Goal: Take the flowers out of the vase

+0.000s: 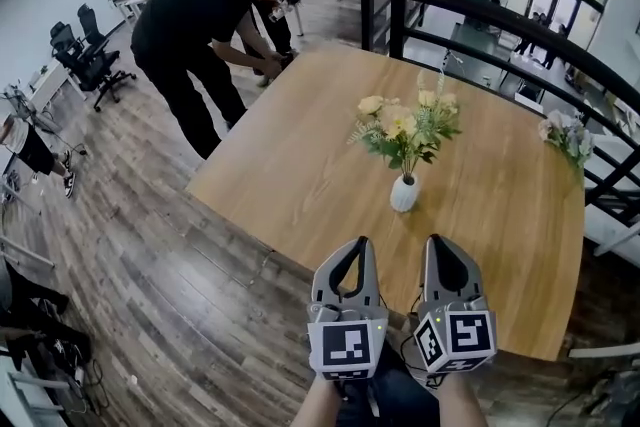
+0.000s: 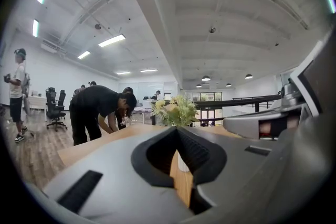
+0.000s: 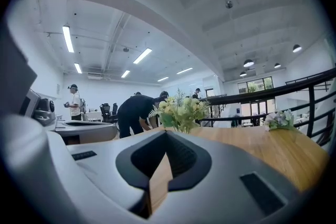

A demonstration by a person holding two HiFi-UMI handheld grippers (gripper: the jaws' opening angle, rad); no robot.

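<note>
One wooden worktop point(image 1: 300, 165) stands in an open office with a plank floor point(image 1: 150, 245) and a black railing point(image 1: 480, 10). One white vase point(image 1: 404, 194) holds one bunch of flowers point(image 1: 405, 127) at twelve o'clock from the left claw point(image 1: 359, 241) and right claw point(image 1: 432, 239), both clenched on nothing. A second bunch point(image 1: 566, 135) lies at two o'clock. The jaws hide most of the vase in both gripper views.

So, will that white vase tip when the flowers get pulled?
Probably: the white vase looks small and narrow under a much wider bouquet, so top-heavy. It stands free on the smooth wooden table, so it may slide or lift with the stems.
</note>
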